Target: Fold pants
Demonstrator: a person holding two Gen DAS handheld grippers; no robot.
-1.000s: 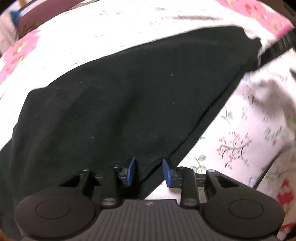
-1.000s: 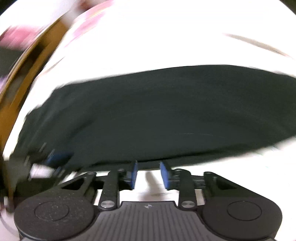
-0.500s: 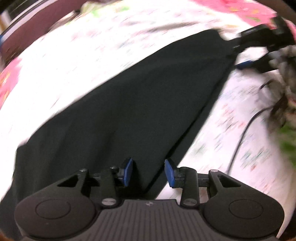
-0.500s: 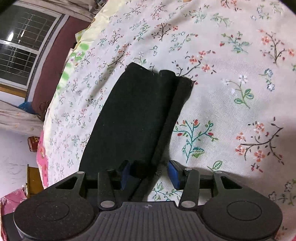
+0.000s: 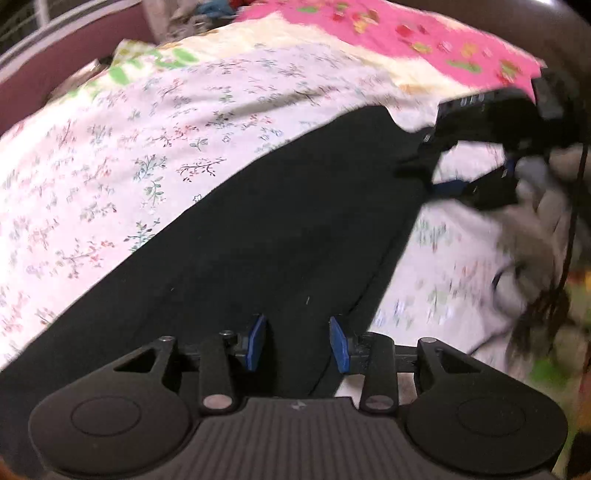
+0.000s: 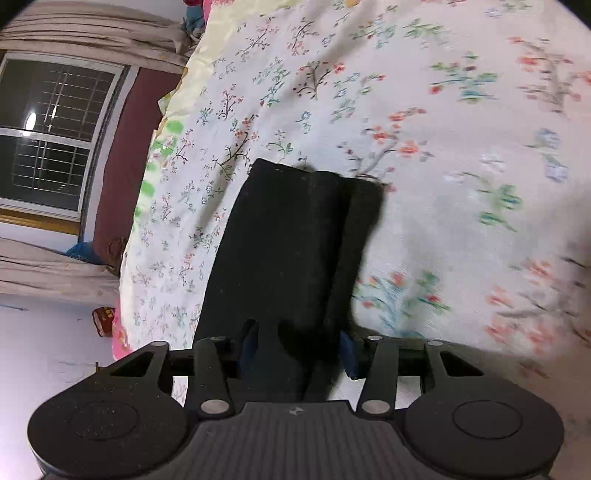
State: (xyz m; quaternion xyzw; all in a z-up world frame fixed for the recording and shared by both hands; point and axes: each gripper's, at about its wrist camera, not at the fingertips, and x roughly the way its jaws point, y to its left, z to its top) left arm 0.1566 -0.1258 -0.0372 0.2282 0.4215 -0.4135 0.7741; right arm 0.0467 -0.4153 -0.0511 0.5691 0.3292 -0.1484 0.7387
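Bedroom: floral bedsheet [image 6: 424, 122], barred window [image 6: 48, 140]

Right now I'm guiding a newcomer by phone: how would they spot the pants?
Find the floral bedsheet covering the bed. On it lies a long black strip, the pants, the only plain dark cloth on that pale flowered print.

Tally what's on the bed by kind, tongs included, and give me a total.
Black pants: 1
Floral bedsheet: 1
Pink floral cloth at the far edge: 1
Tongs: 2, the left tongs and the right tongs, each with pants fabric between its blue pads
Total: 5
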